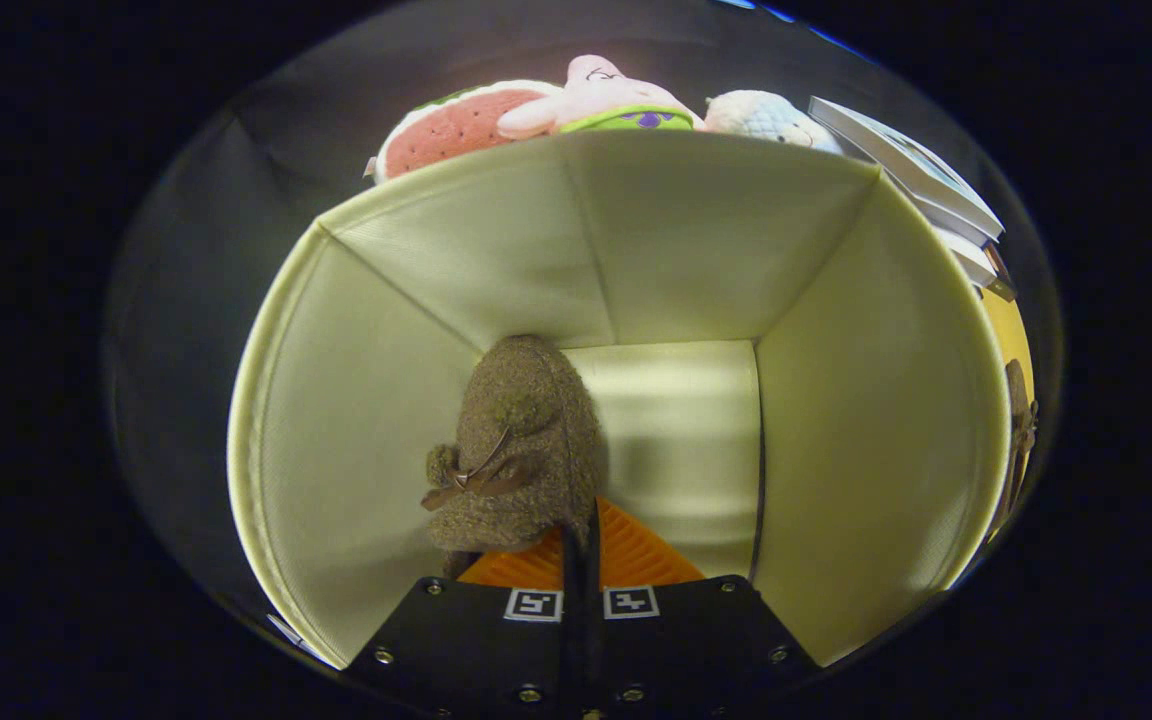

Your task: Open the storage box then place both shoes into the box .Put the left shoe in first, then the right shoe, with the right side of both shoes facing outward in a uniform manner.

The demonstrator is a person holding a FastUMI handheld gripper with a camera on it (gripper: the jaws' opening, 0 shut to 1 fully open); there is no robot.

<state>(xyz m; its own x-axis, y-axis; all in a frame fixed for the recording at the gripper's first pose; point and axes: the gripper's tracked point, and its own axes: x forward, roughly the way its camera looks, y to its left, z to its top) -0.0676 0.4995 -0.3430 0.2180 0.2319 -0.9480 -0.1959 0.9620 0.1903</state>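
Observation:
A brown fuzzy shoe (521, 440) with a bow and pompoms hangs inside the open pale-yellow storage box (676, 230), toe pointing down toward the box floor, close to the left wall. My gripper (581, 525) reaches into the box from above. Its orange fingers (636, 555) are pressed together on the shoe's rear edge. Outside the box, past its right wall, part of a second brown shoe (1019, 420) lies on a yellow surface (1008, 335).
Beyond the box's far wall sit a watermelon-slice plush (451, 125), a pink plush (601, 95) and a white plush (766, 115). A stack of books (911, 165) lies beyond the box's far right corner. The right half of the box floor (681, 440) is bare.

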